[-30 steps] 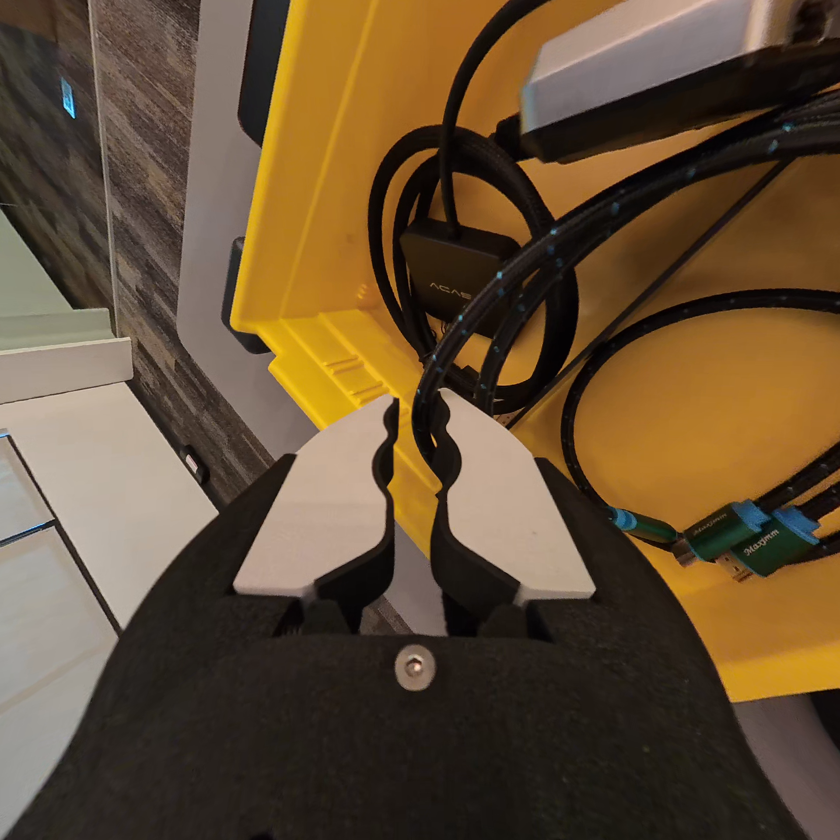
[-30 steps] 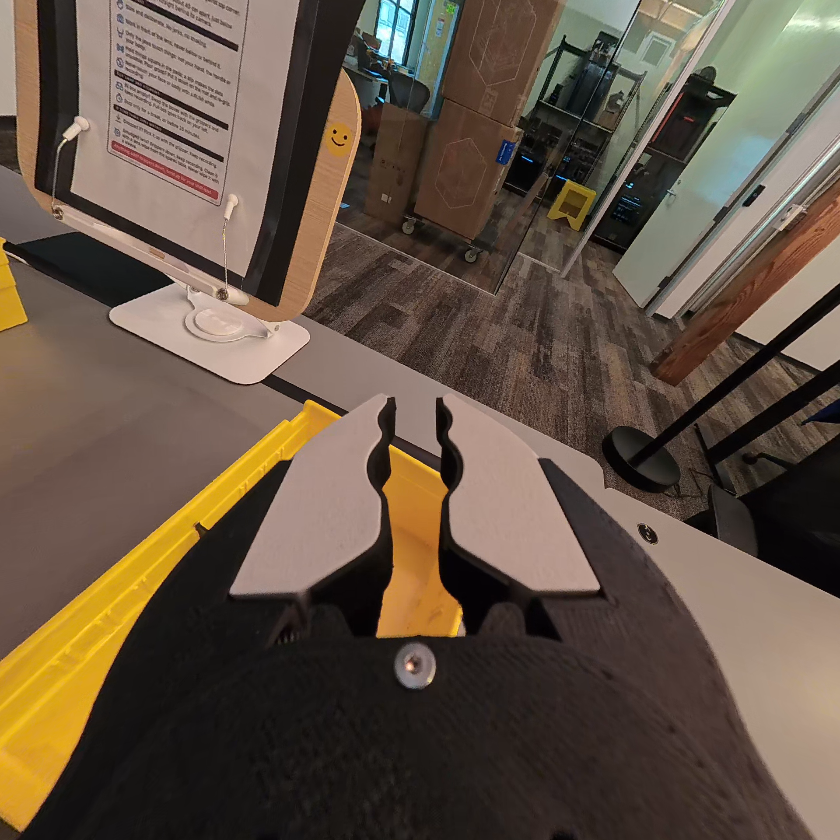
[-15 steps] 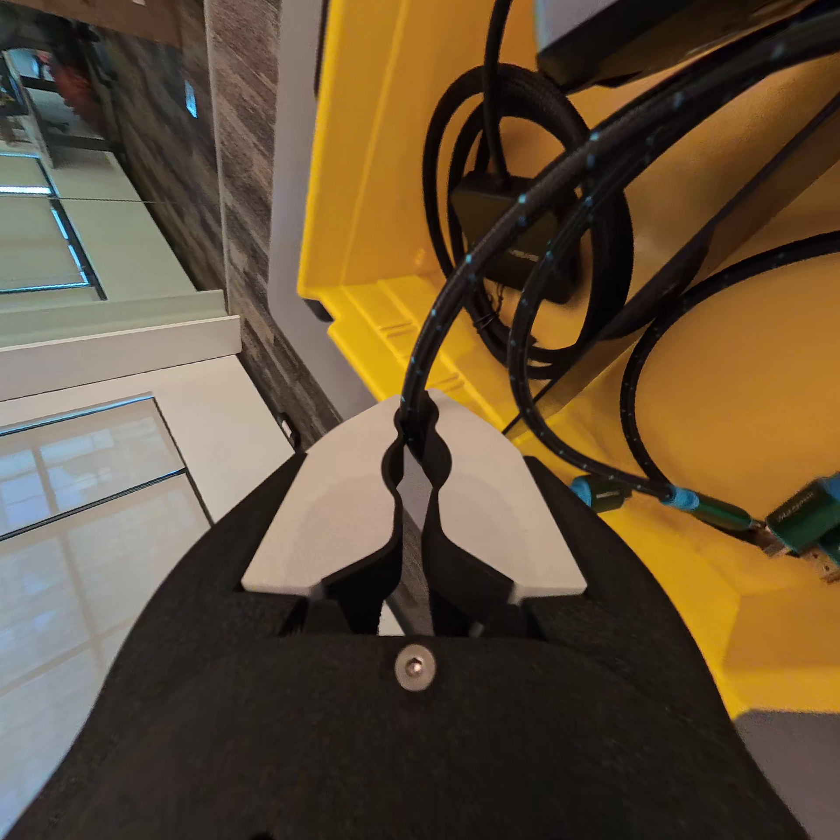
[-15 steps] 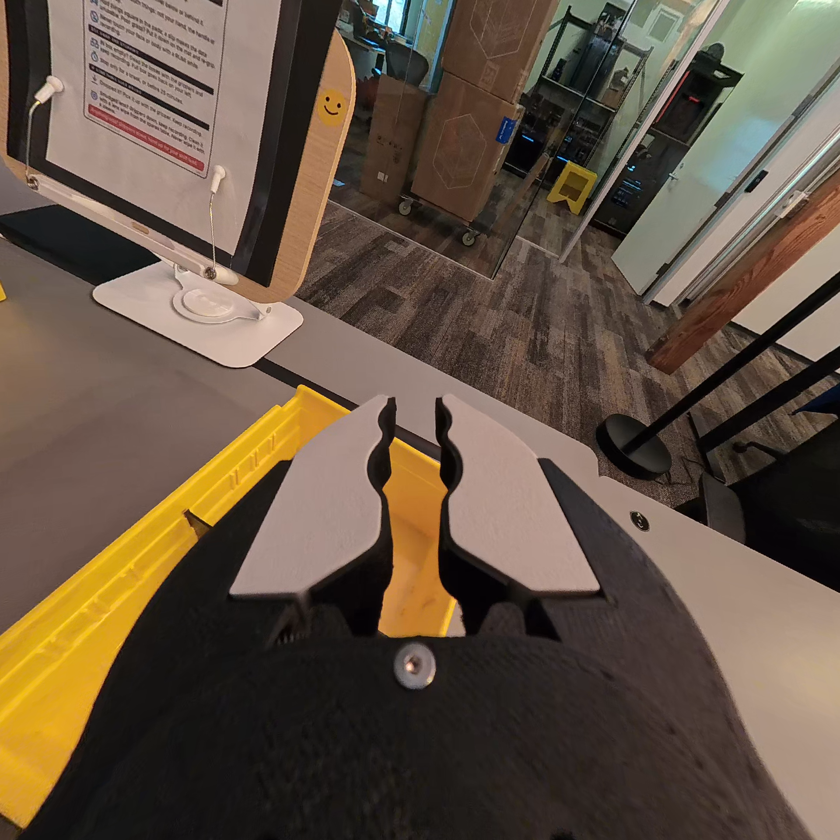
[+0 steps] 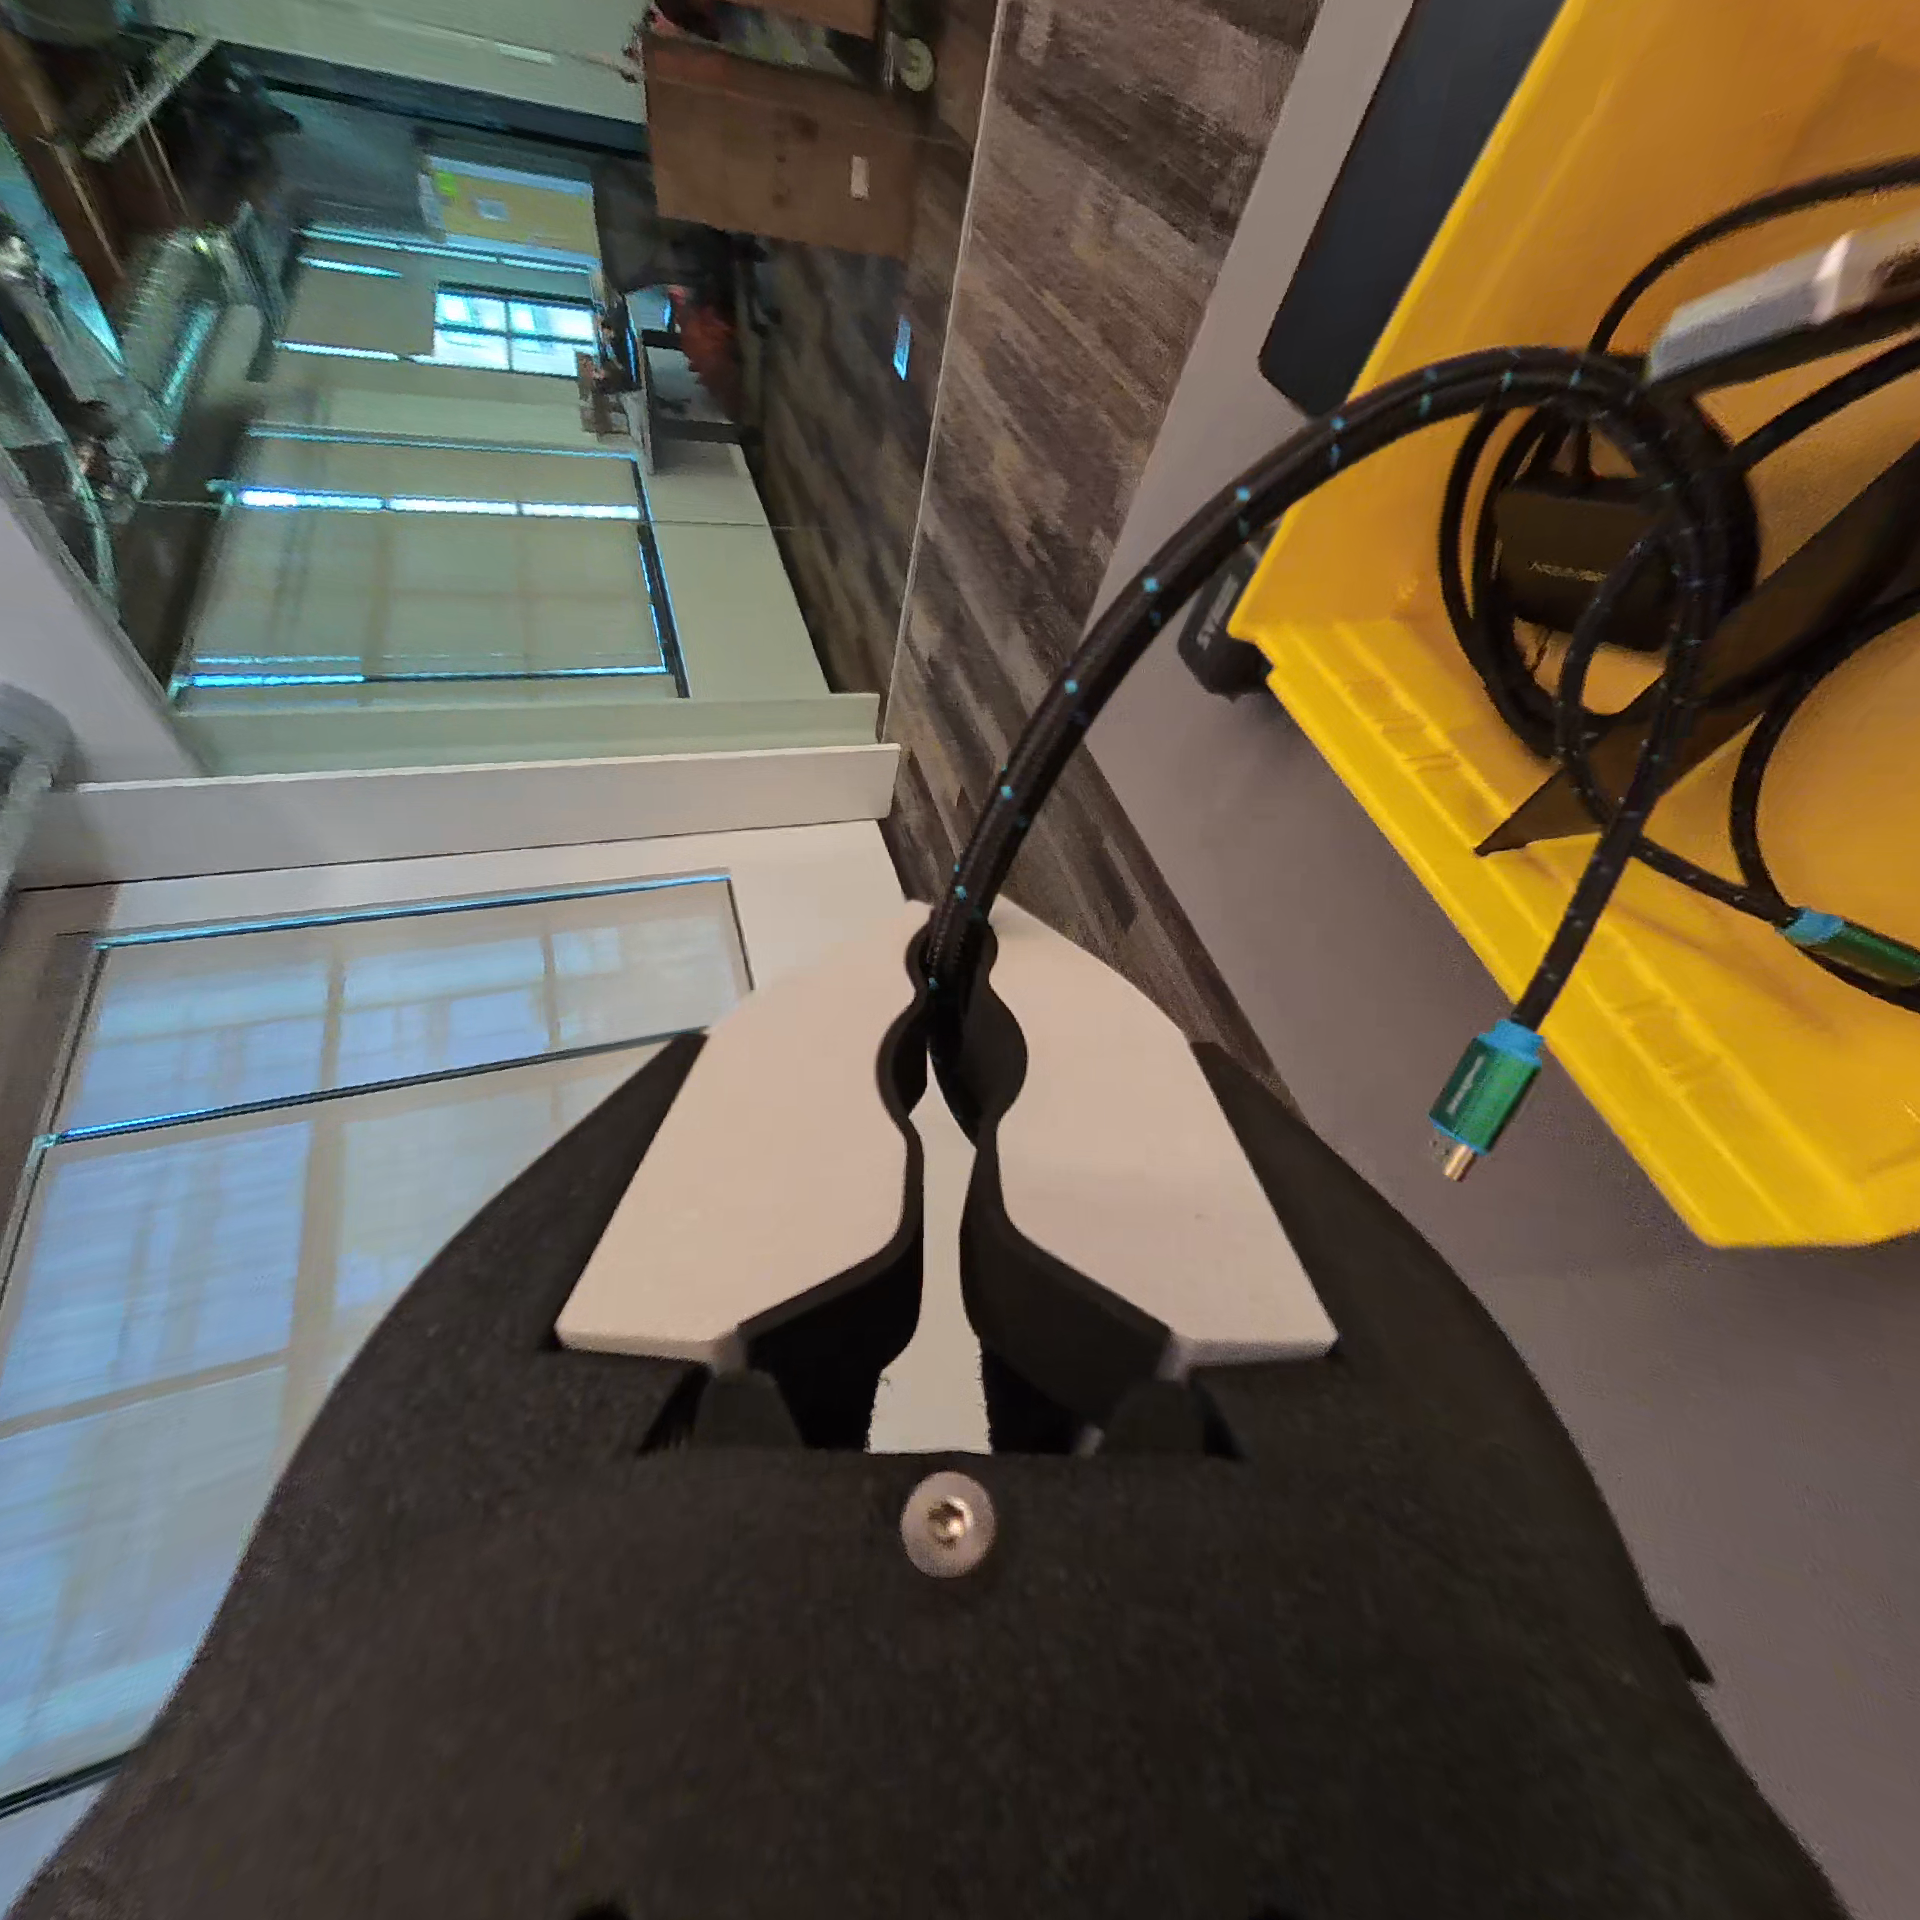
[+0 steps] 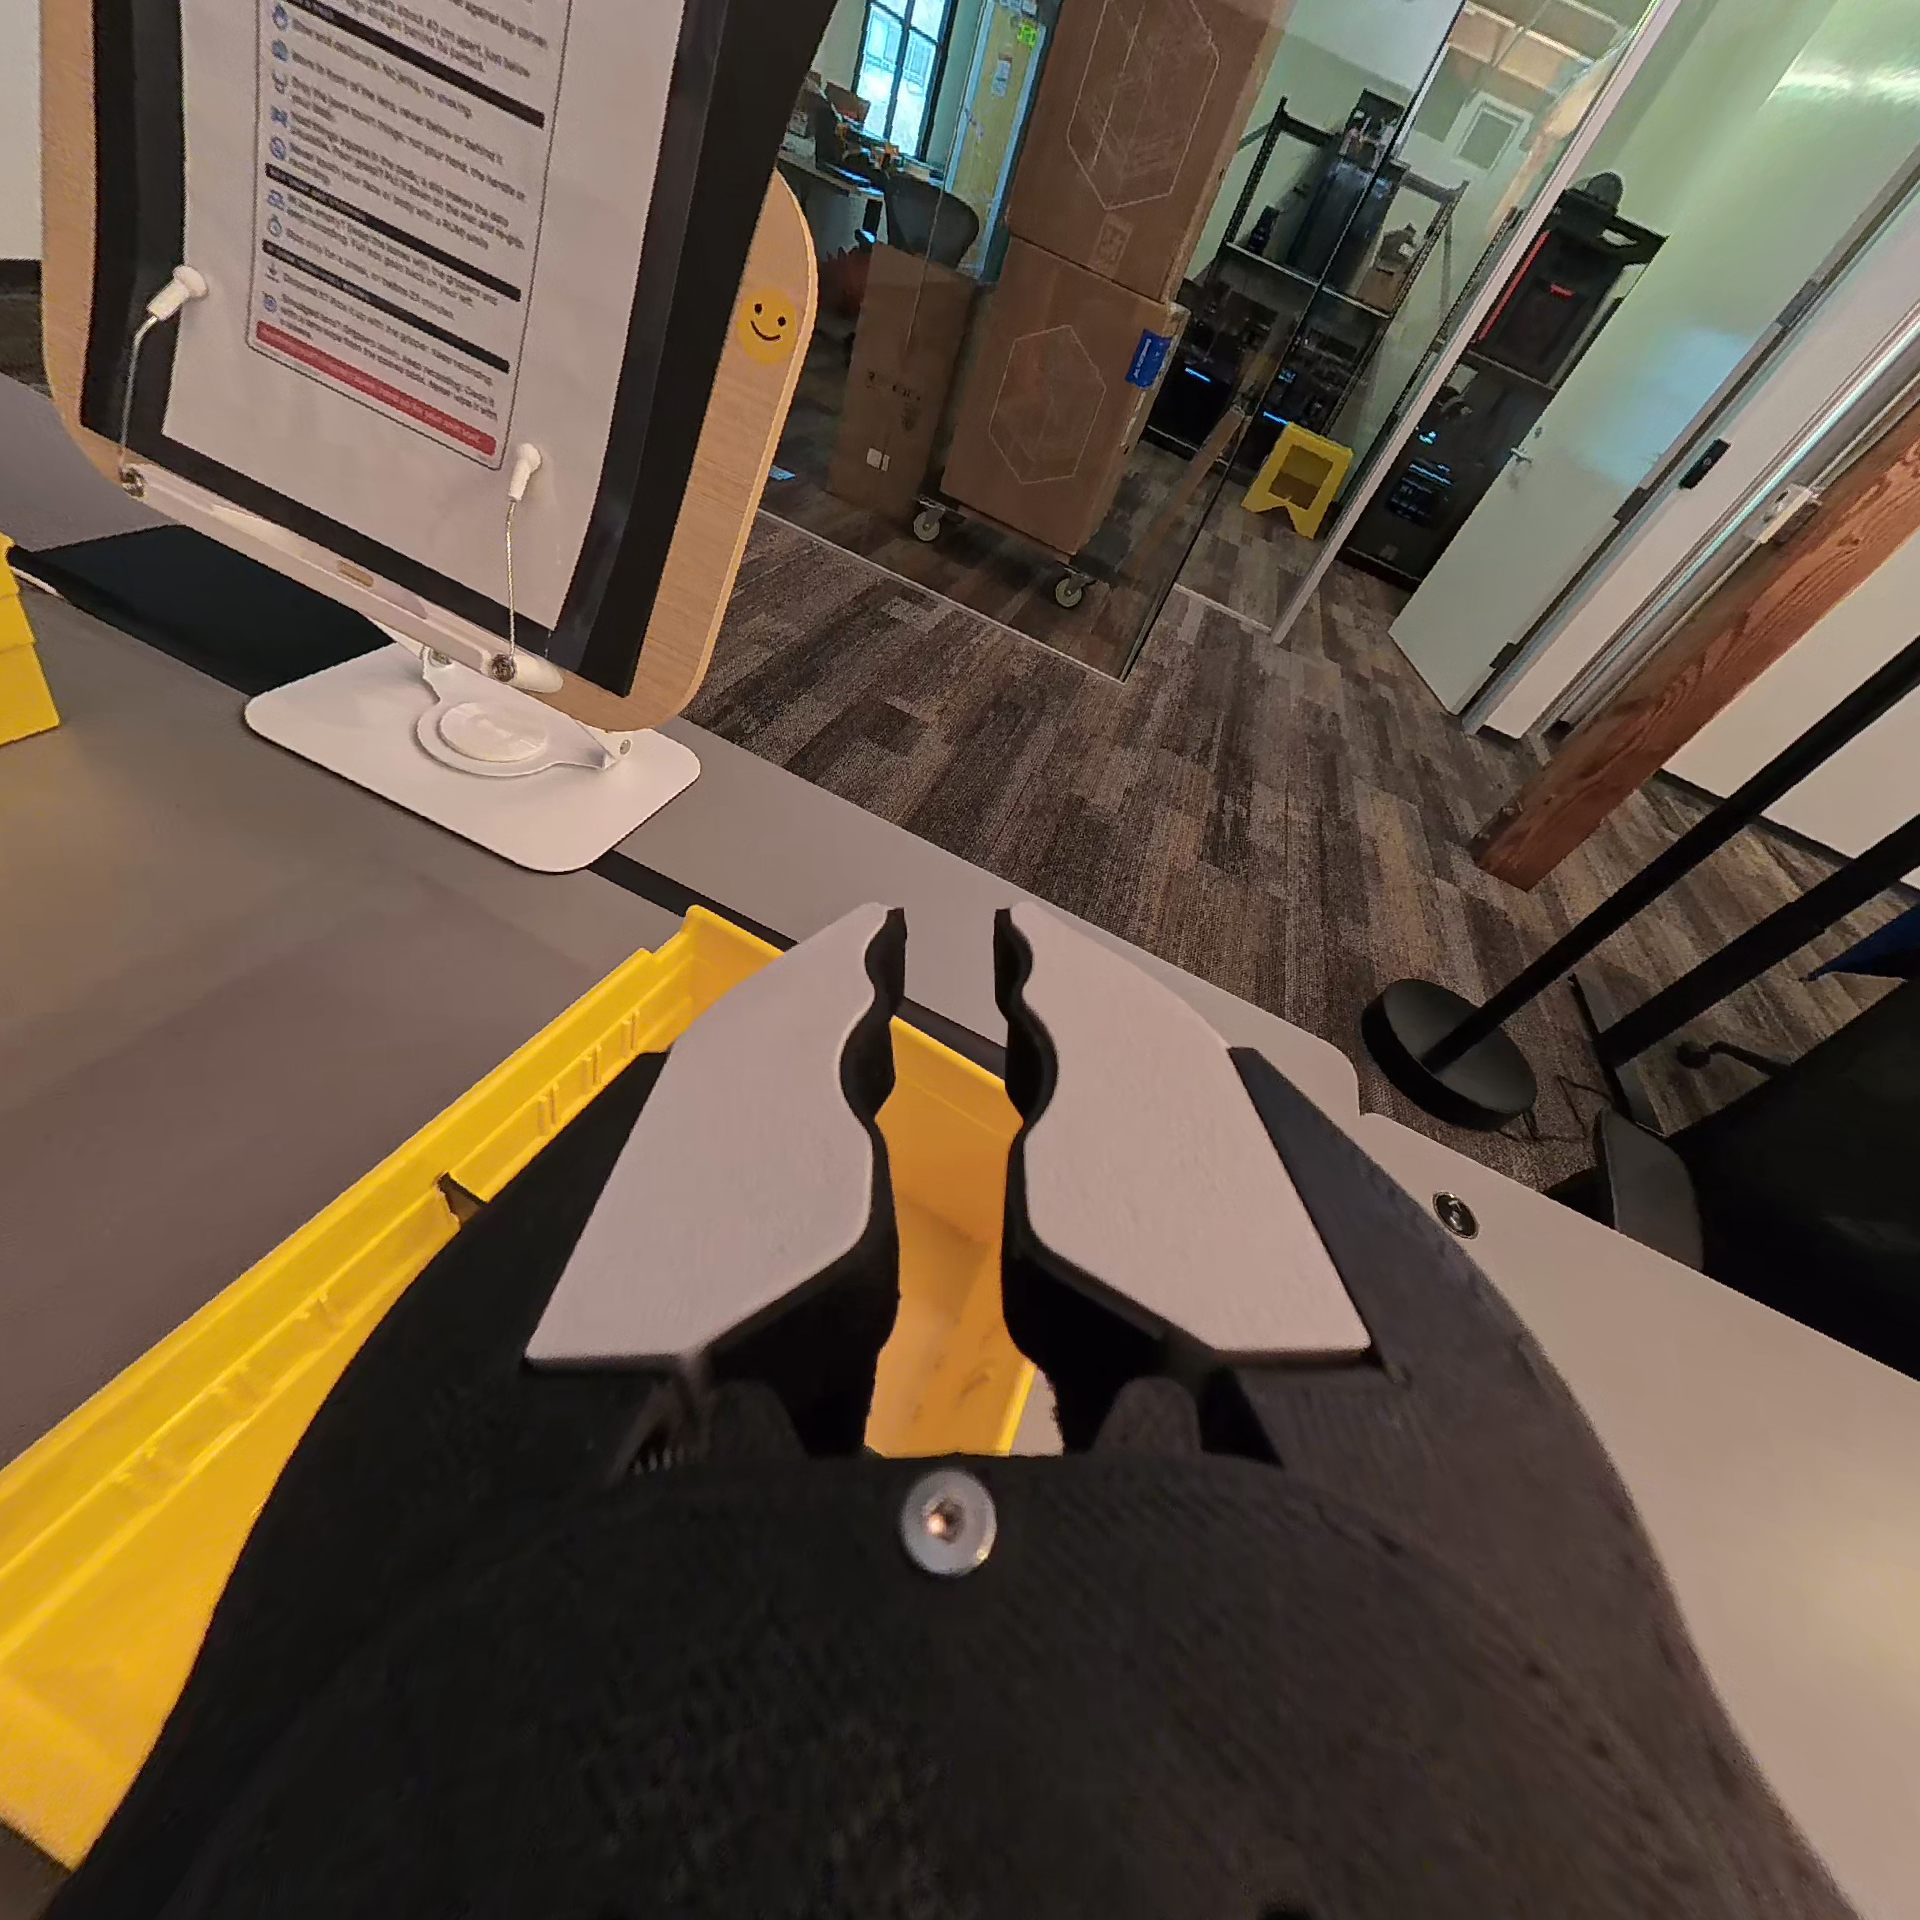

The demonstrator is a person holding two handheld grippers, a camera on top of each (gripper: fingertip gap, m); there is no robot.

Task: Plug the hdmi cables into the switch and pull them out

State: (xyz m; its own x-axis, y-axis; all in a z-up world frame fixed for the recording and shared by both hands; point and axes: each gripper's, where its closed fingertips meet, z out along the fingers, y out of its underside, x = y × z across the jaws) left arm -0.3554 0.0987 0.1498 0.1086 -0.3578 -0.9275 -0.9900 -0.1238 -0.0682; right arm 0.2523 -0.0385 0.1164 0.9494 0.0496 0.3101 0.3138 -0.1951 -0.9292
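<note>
Left gripper [image 5: 951,940] jaws clamp braided cable [image 5: 1164,582]; right gripper [image 6: 948,920] apart; switch seemingly blurred.

The HDMI cable [image 5: 1091,665] wore a black braided cloth sleeve flecked blue, its plug [image 5: 1481,1091] shiny green metal. The bin [image 5: 1621,1049] was glossy yellow plastic, the table [image 6: 260,997] matt grey.

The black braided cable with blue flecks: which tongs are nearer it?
Left. The left tongs are clamped on the black braided cable; the right tongs are open, with no cable in their view.
</note>
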